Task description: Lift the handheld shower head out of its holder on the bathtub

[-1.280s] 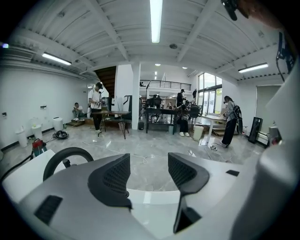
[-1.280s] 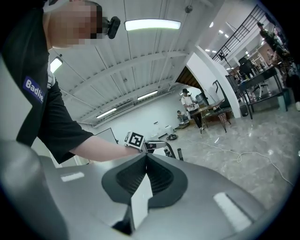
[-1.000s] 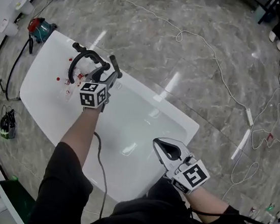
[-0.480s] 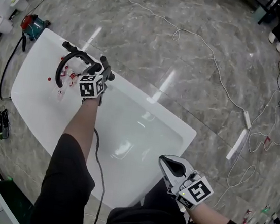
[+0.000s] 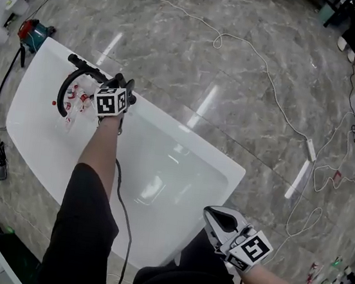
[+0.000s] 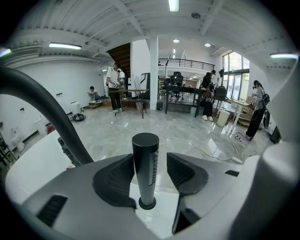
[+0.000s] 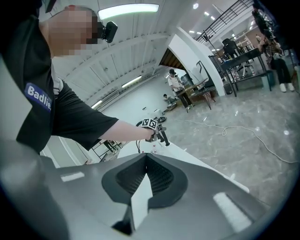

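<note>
The handheld shower head [image 6: 145, 161] is a black cylinder standing upright in its round holder on the white bathtub's [image 5: 33, 132] far rim. My left gripper [image 6: 149, 173] is open, one dark pad on each side of the cylinder. The left pad is near the cylinder and the right pad shows a gap. In the head view this left gripper [image 5: 121, 85] sits at the rim beside the black arched faucet [image 5: 62, 90]. My right gripper [image 5: 215, 216] hangs shut near my body at the tub's near corner, holding nothing. In the right gripper view its pads [image 7: 157, 180] meet.
Small red items [image 5: 72, 103] lie on the tub deck by the faucet. A white cable [image 5: 269, 85] and a power strip [image 5: 311, 148] lie on the marble floor beyond the tub. A red and teal machine [image 5: 33, 29] stands at the tub's left end.
My left gripper has reached forward to the tub's far rim, and the shower head now stands between its jaws. My right gripper has drawn back toward my body, still shut.
</note>
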`<state>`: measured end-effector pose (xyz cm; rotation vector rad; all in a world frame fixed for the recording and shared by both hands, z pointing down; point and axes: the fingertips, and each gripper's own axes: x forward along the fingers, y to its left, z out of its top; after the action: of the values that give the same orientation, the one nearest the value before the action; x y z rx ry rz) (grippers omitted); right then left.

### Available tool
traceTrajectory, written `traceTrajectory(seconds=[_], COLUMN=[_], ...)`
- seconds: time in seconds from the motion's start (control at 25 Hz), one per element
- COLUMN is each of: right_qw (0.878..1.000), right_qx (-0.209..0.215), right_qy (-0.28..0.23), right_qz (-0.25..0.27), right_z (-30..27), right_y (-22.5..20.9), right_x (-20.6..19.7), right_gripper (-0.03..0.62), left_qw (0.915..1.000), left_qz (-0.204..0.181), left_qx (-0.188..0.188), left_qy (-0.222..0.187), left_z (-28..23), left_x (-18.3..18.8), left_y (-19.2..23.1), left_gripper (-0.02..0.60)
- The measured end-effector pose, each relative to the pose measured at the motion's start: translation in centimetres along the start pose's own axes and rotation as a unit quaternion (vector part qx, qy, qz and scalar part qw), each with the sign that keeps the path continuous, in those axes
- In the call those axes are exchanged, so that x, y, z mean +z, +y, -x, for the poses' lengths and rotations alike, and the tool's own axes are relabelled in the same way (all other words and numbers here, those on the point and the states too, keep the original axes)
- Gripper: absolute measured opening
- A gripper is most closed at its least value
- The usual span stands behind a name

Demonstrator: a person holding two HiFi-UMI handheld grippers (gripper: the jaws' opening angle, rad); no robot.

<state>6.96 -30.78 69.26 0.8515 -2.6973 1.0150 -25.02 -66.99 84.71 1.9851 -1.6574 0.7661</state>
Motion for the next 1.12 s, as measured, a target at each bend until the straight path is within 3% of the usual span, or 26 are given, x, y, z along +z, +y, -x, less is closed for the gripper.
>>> traceTrajectory(seconds=[0.08, 0.28, 0.48, 0.84, 1.12], right_qw=[1.000, 1.000, 1.000, 0.999, 0.997], right_qx=[-0.006, 0.006, 0.001, 0.016, 0.035], right_qy=[0.000, -0.015, -0.010, -0.032, -0.051], right_qz=[-0.007, -0.016, 0.000, 0.029, 0.040], right_z=[0.2, 0.0, 0.7, 1.9, 3.1], right_y=[-0.3, 0.7, 1.8, 7.5, 13.7], right_x=[0.0, 1.0, 1.3, 2.9, 3.3], right_gripper=[0.000, 0.000, 0.000, 0.000, 0.000], left_qw=[1.0000, 0.9997, 0.9998, 0.9982, 0.9949], left_qz=[-0.005, -0.016, -0.014, -0.033, 0.000], left_qx=[0.005, 0.009, 0.015, 0.001, -0.012], left_qy=[0.006, 0.019, 0.002, -0.050, -0.100], left_z=[-0.1, 0.8, 3.6, 11.7, 20.6], left_x=[0.1, -0.2, -0.2, 3.1, 2.9], left_y=[0.0, -0.2, -0.4, -1.9, -2.9], left_gripper=[0.138, 0.137, 0.135, 0.135, 0.135])
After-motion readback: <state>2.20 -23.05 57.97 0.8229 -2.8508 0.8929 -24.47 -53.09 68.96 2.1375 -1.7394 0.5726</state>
